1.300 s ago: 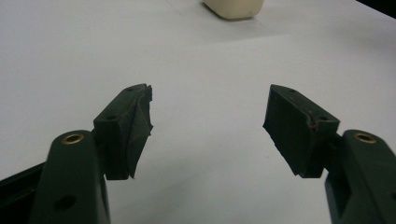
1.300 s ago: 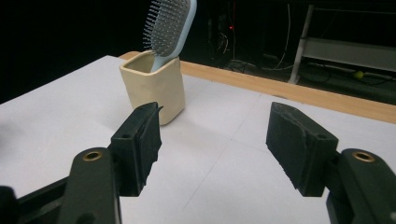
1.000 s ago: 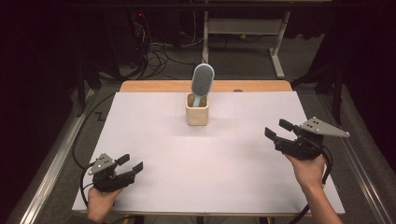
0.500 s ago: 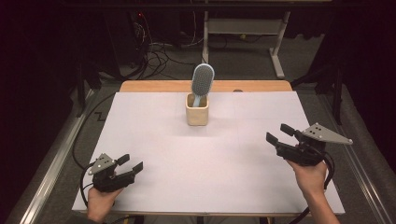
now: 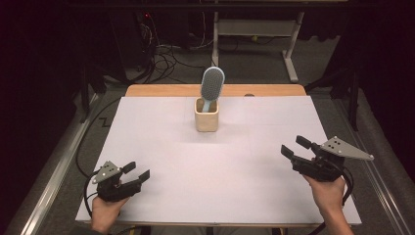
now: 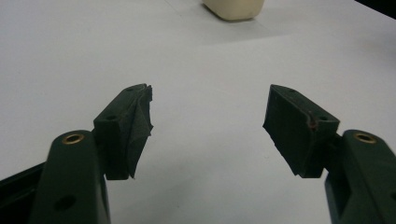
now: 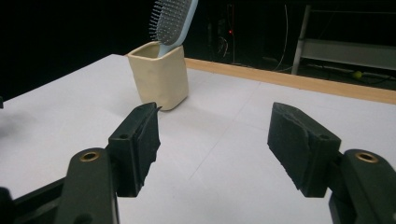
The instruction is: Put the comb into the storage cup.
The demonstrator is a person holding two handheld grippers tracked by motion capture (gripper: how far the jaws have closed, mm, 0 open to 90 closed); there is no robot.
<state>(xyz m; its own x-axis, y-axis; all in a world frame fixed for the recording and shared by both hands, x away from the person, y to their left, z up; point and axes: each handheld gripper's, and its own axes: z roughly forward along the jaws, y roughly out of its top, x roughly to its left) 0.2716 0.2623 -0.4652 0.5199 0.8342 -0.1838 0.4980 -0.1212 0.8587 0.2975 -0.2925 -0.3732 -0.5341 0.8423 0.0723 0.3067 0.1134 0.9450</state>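
A light blue hairbrush (image 5: 212, 86) stands handle down in a cream square cup (image 5: 206, 115) at the back middle of the white table (image 5: 215, 161). The right gripper view shows the hairbrush (image 7: 172, 21) leaning in the cup (image 7: 159, 80). At the front left, my left gripper (image 5: 136, 172) rests low over the table, open, nothing between its jaws. My right gripper (image 5: 291, 147) hovers at the right side, open and empty, pointing toward the cup. The base of the cup (image 6: 233, 8) peeks in at the top of the left gripper view.
A wooden strip (image 5: 215, 90) runs along the table's far edge. Beyond it, cables (image 5: 161, 54) lie on the dark floor beside a white metal frame (image 5: 288, 44). Metal rails (image 5: 54, 171) flank the table on both sides.
My right gripper has drifted slightly toward the near edge and right. The left gripper, cup and hairbrush stay where they were.
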